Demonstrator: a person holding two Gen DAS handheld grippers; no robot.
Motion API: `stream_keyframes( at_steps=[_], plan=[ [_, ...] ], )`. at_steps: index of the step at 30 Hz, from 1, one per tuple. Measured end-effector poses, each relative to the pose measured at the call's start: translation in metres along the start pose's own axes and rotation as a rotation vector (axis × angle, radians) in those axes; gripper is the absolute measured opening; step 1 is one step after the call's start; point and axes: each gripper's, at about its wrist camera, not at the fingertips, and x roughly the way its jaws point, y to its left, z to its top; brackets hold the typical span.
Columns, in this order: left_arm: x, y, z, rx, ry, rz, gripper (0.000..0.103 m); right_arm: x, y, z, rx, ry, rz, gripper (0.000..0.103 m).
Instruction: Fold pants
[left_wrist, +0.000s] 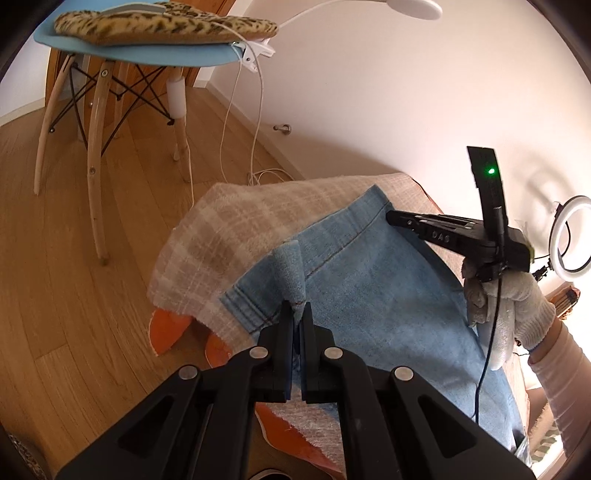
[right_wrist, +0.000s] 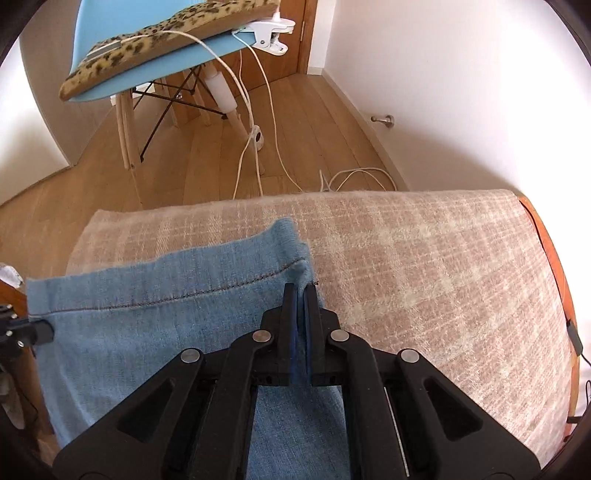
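Observation:
Light blue denim pants (left_wrist: 369, 295) lie on a beige plaid blanket (left_wrist: 221, 229). My left gripper (left_wrist: 296, 308) is shut on a pinched fold at the near corner of the pants' hem. My right gripper (right_wrist: 301, 291) is shut on the far right corner of the pants (right_wrist: 166, 332), next to the stitched hem. In the left wrist view the right gripper (left_wrist: 395, 218) reaches in from the right over the far hem corner, held by a white-gloved hand (left_wrist: 517, 306). The left gripper's tip (right_wrist: 37, 332) shows at the left edge of the right wrist view.
The plaid blanket (right_wrist: 424, 266) covers an orange surface (left_wrist: 166, 332). A blue chair (left_wrist: 147, 55) with a leopard-print cushion (left_wrist: 162, 26) and clamped lamp stands on the wood floor behind. White cables (right_wrist: 258, 147) trail on the floor. A ring light (left_wrist: 572, 240) stands at right.

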Motion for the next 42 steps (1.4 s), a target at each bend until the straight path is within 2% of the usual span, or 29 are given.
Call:
stream_keyframes(
  at_steps=[4, 9, 11, 12, 13, 14, 15, 16, 18, 20, 22, 24, 26, 28, 30, 33, 37, 42],
  plan=[
    [0.002, -0.003, 0.0, 0.037, 0.006, 0.021, 0.001, -0.019, -0.007, -0.006, 0.0, -0.025, -0.012, 0.004],
    [0.005, -0.01, 0.005, 0.098, 0.068, 0.056, 0.005, -0.052, -0.009, -0.019, 0.03, -0.07, 0.001, 0.004],
    [0.006, -0.013, 0.008, 0.109, 0.092, 0.082, 0.011, -0.068, -0.01, -0.027, 0.031, -0.083, 0.004, 0.004],
    [0.007, -0.014, 0.01, 0.111, 0.096, 0.107, 0.023, -0.075, -0.011, -0.031, 0.029, -0.089, -0.006, 0.004],
    [0.007, -0.013, 0.01, 0.114, 0.098, 0.136, 0.041, -0.086, -0.012, -0.038, 0.031, -0.099, -0.013, 0.004],
    [0.009, -0.013, 0.011, 0.118, 0.099, 0.169, 0.051, -0.093, -0.013, -0.042, 0.035, -0.102, -0.016, 0.004],
    [0.011, -0.012, 0.011, 0.12, 0.104, 0.188, 0.068, -0.103, -0.015, -0.046, 0.046, -0.108, -0.019, 0.004],
    [0.012, -0.011, 0.011, 0.11, 0.109, 0.199, 0.072, -0.116, -0.018, -0.053, 0.059, -0.117, -0.016, 0.004],
    [0.01, -0.01, 0.011, 0.099, 0.116, 0.191, 0.072, -0.14, -0.026, -0.068, 0.085, -0.134, -0.026, 0.004],
    [0.005, -0.013, 0.01, 0.116, 0.104, 0.215, 0.072, -0.165, -0.033, -0.084, 0.121, -0.145, -0.029, 0.005],
    [0.0, -0.016, 0.008, 0.14, 0.103, 0.217, 0.072, -0.195, -0.04, -0.106, 0.152, -0.152, -0.04, 0.016],
    [-0.006, -0.019, 0.008, 0.161, 0.102, 0.225, 0.072, -0.222, -0.043, -0.128, 0.184, -0.171, -0.076, 0.052],
    [-0.014, -0.024, 0.01, 0.176, 0.099, 0.219, 0.072, -0.254, -0.046, -0.157, 0.228, -0.201, -0.107, 0.06],
    [-0.023, -0.032, 0.012, 0.204, 0.087, 0.204, 0.071, -0.278, -0.049, -0.186, 0.278, -0.205, -0.139, 0.061],
    [-0.032, -0.046, 0.016, 0.25, 0.076, 0.179, 0.072, -0.299, -0.052, -0.216, 0.341, -0.207, -0.177, 0.07],
    [-0.04, -0.075, 0.02, 0.336, 0.072, 0.117, 0.072, -0.328, -0.055, -0.269, 0.46, -0.21, -0.227, 0.078],
    [-0.045, -0.12, 0.026, 0.438, 0.107, 0.02, 0.072, -0.354, -0.057, -0.335, 0.587, -0.183, -0.286, 0.079],
    [-0.052, -0.198, 0.028, 0.608, 0.155, -0.105, 0.072, -0.385, -0.057, -0.413, 0.706, -0.145, -0.385, 0.079]
  ],
)
